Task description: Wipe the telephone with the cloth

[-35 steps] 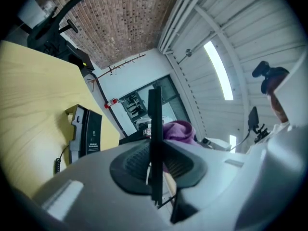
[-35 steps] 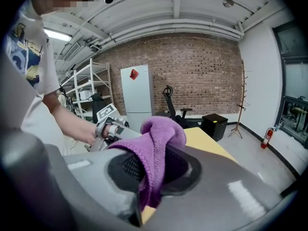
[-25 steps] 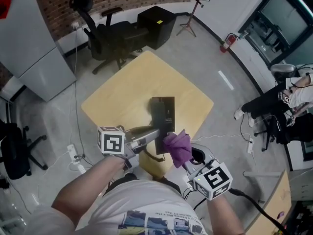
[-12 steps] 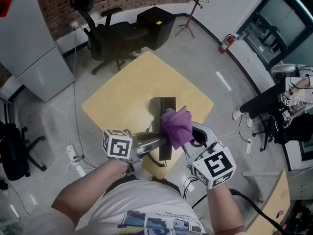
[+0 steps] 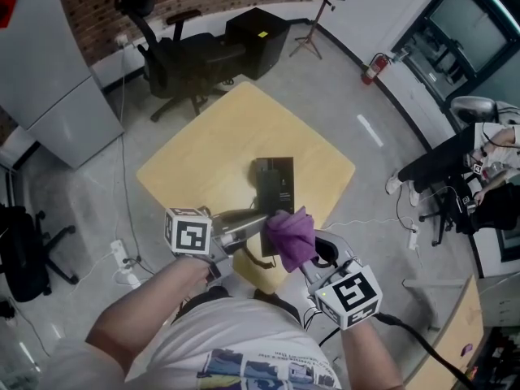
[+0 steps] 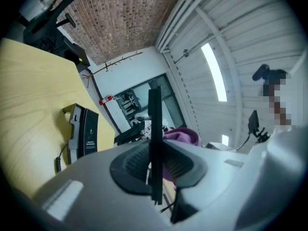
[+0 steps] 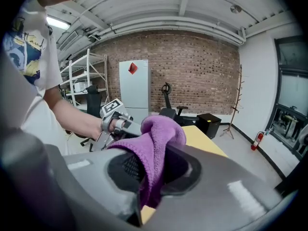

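The black telephone base [image 5: 273, 185] lies on the yellow table [image 5: 211, 145]; in the left gripper view the base [image 6: 85, 132] shows with its coiled cord [image 6: 59, 160]. My left gripper [image 5: 260, 223] is shut on a thin black part, apparently the handset [image 6: 155, 124], seen edge-on between the jaws. My right gripper [image 5: 301, 255] is shut on a purple cloth [image 5: 291, 236], bunched up right beside the left gripper's tip at the near end of the telephone. In the right gripper view the cloth [image 7: 158, 141] hangs over the jaws, hiding where it touches.
The table's near corner lies just under both grippers. Beyond the table stand a black office chair [image 5: 183, 55], a black box [image 5: 258, 41] and a grey cabinet [image 5: 57, 71]. A seated person [image 5: 467, 165] is at the right. A power strip [image 5: 122, 258] lies on the floor.
The right gripper carried the cloth forward over the telephone half a second ago, then drew it back toward me. The left gripper has stayed nearly still.
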Tool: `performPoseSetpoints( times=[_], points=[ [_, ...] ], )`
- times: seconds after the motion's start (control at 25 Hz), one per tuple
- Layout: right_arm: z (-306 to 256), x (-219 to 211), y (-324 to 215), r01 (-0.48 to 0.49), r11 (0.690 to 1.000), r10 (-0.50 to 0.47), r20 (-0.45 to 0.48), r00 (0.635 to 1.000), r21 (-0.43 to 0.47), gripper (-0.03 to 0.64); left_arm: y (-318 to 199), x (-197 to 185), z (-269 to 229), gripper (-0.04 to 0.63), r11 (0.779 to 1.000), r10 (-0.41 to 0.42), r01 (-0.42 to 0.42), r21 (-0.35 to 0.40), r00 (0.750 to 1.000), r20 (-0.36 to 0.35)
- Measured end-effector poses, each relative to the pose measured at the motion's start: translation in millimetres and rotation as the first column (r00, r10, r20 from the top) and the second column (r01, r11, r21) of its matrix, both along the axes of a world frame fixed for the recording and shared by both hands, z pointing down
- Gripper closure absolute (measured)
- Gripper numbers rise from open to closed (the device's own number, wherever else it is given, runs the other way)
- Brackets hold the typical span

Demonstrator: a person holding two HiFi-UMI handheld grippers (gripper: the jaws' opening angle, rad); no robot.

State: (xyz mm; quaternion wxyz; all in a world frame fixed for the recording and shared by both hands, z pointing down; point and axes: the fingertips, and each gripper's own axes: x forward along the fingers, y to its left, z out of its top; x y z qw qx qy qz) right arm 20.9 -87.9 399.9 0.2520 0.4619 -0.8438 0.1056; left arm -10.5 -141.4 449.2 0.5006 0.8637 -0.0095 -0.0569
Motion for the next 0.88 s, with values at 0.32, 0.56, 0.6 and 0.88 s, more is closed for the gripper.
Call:
performPoseSetpoints(
  times=[0.32, 0.56, 0.6, 0.88],
  points=[
    [-16, 2, 14, -0.034, 0.999, 0.033, 0.014, 0.999, 0.034, 0.574, -3, 2, -2, 0.514, 1.0, 0.009, -0.009, -0.003, 1.0, -0.004],
    [-44, -12, -17, -0.046, 0.993, 0.045, 0.018, 0.999, 0.112, 0.574, 4, 5, 3, 0.514, 0.999, 0.05, -0.05, -0.019, 0.999, -0.002],
    [-45, -13, -22, -0.047, 0.992, 0.046, 0.015, 0.999, 0.116, 0.574, 5, 7, 3, 0.514, 0.998, 0.056, -0.056, -0.019, 0.998, -0.003],
    [-20, -14, -9, -0.038, 0.997, 0.037, 0.012, 0.999, 0.068, 0.574, 0, 11, -3, 0.514, 0.998, 0.027, -0.028, -0.049, 0.999, -0.023]
  ],
)
